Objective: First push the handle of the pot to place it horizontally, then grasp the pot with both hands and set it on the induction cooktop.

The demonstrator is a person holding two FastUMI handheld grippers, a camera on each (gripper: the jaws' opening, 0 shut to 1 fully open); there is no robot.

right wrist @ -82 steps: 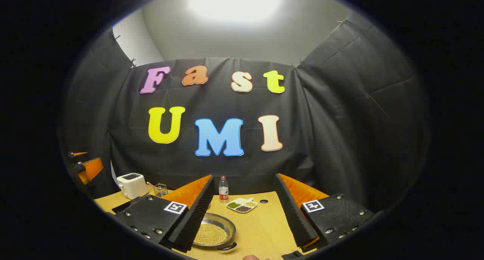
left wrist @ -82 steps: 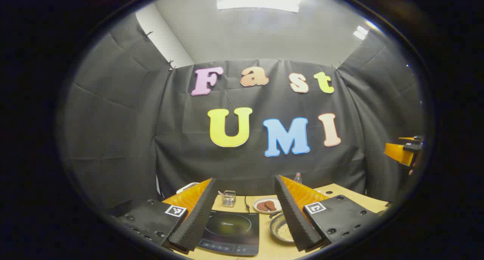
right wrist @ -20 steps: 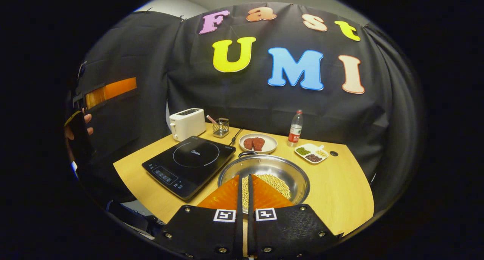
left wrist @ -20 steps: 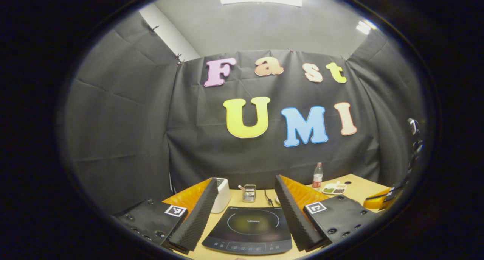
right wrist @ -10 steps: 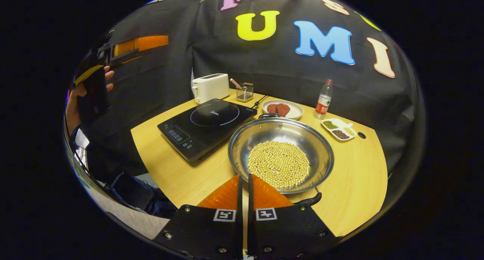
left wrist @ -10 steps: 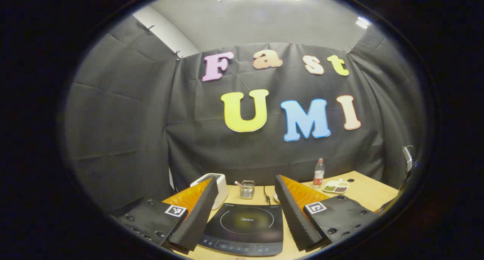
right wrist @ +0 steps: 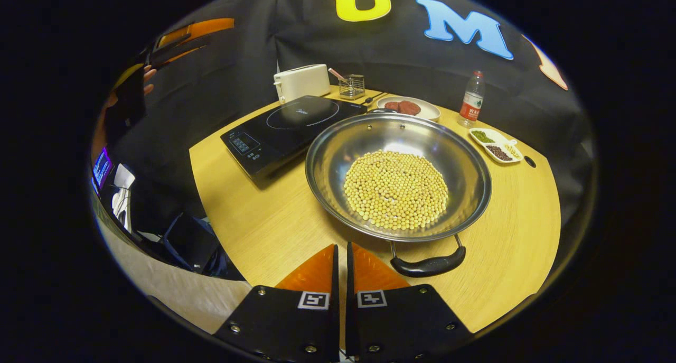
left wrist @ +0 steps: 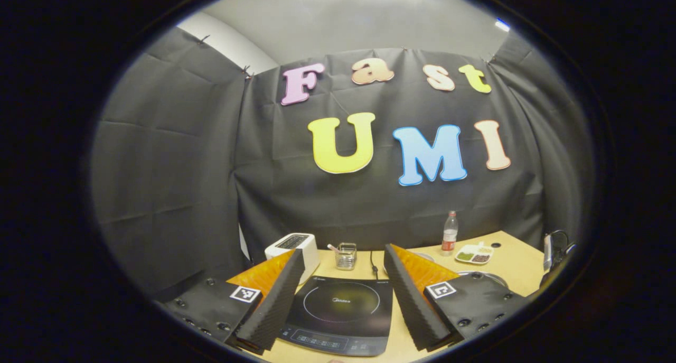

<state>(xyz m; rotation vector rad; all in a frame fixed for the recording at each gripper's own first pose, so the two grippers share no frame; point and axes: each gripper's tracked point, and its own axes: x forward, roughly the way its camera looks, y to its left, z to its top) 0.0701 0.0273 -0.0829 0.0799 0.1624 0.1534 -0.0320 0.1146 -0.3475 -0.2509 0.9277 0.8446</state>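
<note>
The steel pot with soybeans stands on the table, right of the black induction cooktop. One black handle points toward me, the other lies at the far rim. My right gripper is shut on nothing, its tips just short of the pot's near rim and left of the near handle. My left gripper stands open above the cooktop, with a strip of the pot's rim at its right. In the right gripper view a hand holds the left gripper high at the left.
A white toaster, a wire holder, a plate of meat, a bottle and a divided dish line the table's far side. The table's front edge drops off at the left, with bags below.
My right gripper has drawn back from over the pot toward the table's front and tilted down, so the near handle shows in full. The left gripper has dipped slightly and stays open.
</note>
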